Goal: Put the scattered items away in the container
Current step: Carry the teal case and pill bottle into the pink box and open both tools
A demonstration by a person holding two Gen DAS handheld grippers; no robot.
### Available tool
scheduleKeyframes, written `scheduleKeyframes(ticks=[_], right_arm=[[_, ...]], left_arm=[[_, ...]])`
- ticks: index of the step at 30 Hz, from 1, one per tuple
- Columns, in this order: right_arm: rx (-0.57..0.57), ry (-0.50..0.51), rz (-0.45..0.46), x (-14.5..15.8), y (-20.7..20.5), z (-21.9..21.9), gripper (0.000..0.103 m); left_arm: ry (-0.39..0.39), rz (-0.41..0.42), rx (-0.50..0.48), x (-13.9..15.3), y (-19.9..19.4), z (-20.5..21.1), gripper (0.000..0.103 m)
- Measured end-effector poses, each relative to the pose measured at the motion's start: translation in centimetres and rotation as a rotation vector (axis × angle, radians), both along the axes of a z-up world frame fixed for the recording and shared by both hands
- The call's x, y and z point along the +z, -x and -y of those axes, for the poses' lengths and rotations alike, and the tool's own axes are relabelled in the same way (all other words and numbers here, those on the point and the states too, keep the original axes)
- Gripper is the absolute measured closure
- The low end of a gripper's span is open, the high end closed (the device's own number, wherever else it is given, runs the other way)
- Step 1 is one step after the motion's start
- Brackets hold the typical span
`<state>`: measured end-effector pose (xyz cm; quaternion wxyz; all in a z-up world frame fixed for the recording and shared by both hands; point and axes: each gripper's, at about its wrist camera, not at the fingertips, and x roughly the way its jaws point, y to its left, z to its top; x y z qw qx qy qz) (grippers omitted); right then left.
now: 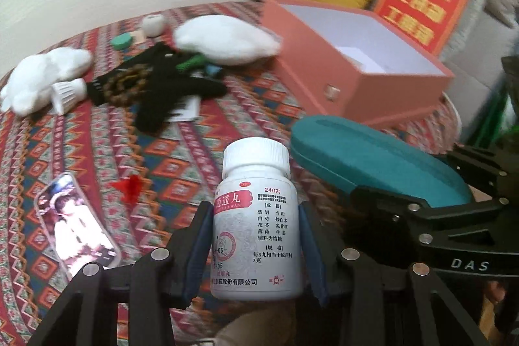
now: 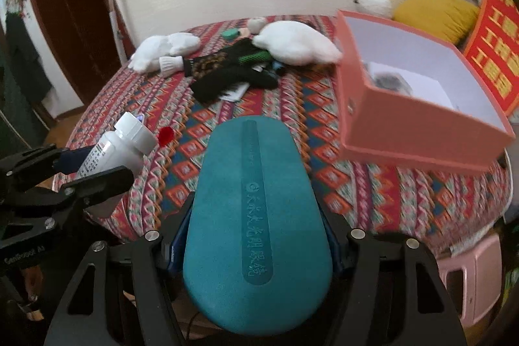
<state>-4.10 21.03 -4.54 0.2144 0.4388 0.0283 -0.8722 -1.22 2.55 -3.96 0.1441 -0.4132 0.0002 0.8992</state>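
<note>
both grippers loaded above a desk covered by a patterned cloth (image 2: 373, 184). my left gripper (image 1: 256, 235) has its jaws clamped on the body of a white pill bottle (image 1: 258, 226), held upright, cap away from the jaws. my right gripper (image 2: 256, 248) has its jaws clamped on the near end of a teal glasses case (image 2: 256, 209), whose long free end projects well ahead of the jaws.

the container, an open pink box (image 2: 418, 119), lies ahead and to the right of both sets of jaws; something grey and white already lies inside it, too blurred to name. ahead and to the left remain scattered a black knitted glove (image 2: 233, 77), two white plush toys (image 1: 227, 38) (image 1: 42, 73), a small white jar (image 1: 152, 23), a green lid (image 1: 121, 41), a red bit (image 2: 166, 133) and, left of the left jaws, a phone case (image 1: 78, 226).

judged step: carrying both items to the box. to do it well, i would bring one gripper over the box at a time so the grippers do not collide, lift the case's projecting end clear of the near wall, and part the jaws only when each item is low inside, not above the rim.
</note>
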Motion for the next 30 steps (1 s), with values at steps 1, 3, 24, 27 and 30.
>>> scheduleKeyframes(ticks=[1, 3, 24, 27, 30], right_arm=[[-0.013, 0.0, -0.001, 0.1, -0.6, -0.9, 0.034], [-0.037, 0.001, -0.006, 0.3, -1.3, -2.3, 0.034], [-0.336, 0.03, -0.127, 5.5, 0.0, -16.6, 0.034], [-0.356, 0.031, -0.148, 6.4, 1.3, -17.7, 0.034], [-0.369, 0.027, -0.169, 7.2, 2.8, -18.5, 0.034]], left_arm=[[0.001, 0.0, -0.015, 0.1, -0.3, -0.6, 0.059], [0.001, 0.0, -0.05, 0.2, -0.8, -2.1, 0.059], [0.018, -0.067, -0.24, 4.8, 5.6, -12.6, 0.059], [0.02, -0.073, -0.242, 5.4, 7.9, -13.5, 0.059], [0.023, -0.08, -0.244, 5.9, 10.3, -14.4, 0.059]])
